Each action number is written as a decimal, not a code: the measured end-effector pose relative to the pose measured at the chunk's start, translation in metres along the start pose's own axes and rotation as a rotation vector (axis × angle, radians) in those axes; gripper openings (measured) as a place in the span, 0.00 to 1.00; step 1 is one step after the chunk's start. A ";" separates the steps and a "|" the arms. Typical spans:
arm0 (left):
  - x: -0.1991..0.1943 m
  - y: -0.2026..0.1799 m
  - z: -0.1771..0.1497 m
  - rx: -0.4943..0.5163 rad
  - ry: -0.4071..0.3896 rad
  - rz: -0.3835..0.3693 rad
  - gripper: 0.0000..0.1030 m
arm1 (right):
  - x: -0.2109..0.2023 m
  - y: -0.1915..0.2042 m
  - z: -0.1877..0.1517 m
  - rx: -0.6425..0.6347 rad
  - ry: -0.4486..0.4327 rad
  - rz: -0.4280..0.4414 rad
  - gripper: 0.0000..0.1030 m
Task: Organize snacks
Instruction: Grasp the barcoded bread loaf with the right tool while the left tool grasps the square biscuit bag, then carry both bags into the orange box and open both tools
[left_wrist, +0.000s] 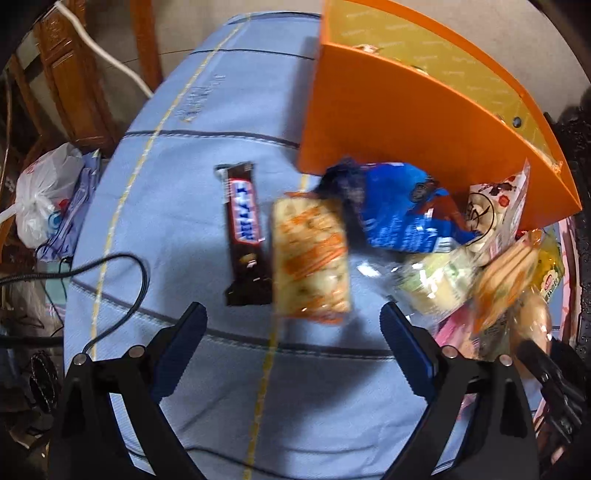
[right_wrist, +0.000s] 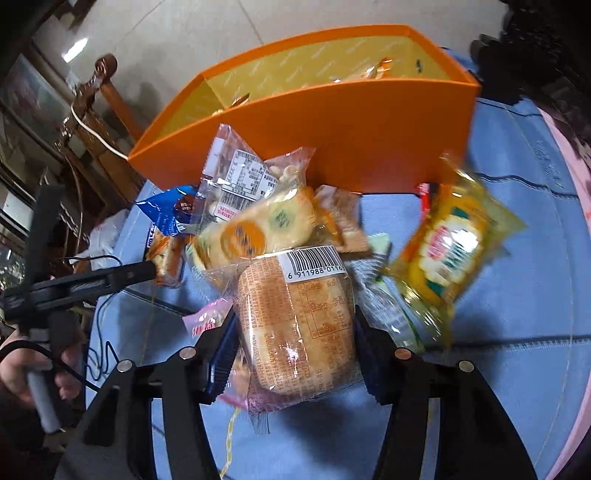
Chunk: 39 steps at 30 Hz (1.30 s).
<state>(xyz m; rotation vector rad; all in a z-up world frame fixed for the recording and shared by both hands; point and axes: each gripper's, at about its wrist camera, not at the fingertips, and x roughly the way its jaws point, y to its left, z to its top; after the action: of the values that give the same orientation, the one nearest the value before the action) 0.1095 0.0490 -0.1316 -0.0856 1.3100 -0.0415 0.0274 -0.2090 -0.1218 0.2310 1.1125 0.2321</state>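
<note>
Our right gripper (right_wrist: 293, 341) clenches a clear-wrapped round bread bun (right_wrist: 295, 314), near the tall orange cardboard box (right_wrist: 332, 125). Our left gripper (left_wrist: 293, 323) hangs released above the blue cloth (left_wrist: 207, 110).

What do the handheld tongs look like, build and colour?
Both tongs, left and right, share one build: matte black angular plastic arms with round silver pivot screws, each finger faced with a dark blue ribbed pad. In the right wrist view, a thin black cable trails by the left unit's grey handle.
</note>
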 end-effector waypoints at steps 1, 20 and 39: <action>0.001 -0.003 0.002 0.008 -0.005 -0.002 0.90 | -0.003 -0.003 -0.002 0.005 -0.001 0.003 0.56; -0.016 0.008 -0.017 0.034 -0.019 0.004 0.45 | -0.042 0.011 0.001 -0.006 -0.070 0.041 0.56; -0.172 -0.034 0.040 0.087 -0.281 -0.261 0.45 | -0.131 0.025 0.061 -0.032 -0.314 0.085 0.56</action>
<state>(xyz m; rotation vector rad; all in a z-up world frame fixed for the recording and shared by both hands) 0.1046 0.0307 0.0473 -0.1812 1.0081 -0.2986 0.0252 -0.2284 0.0230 0.2761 0.7878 0.2788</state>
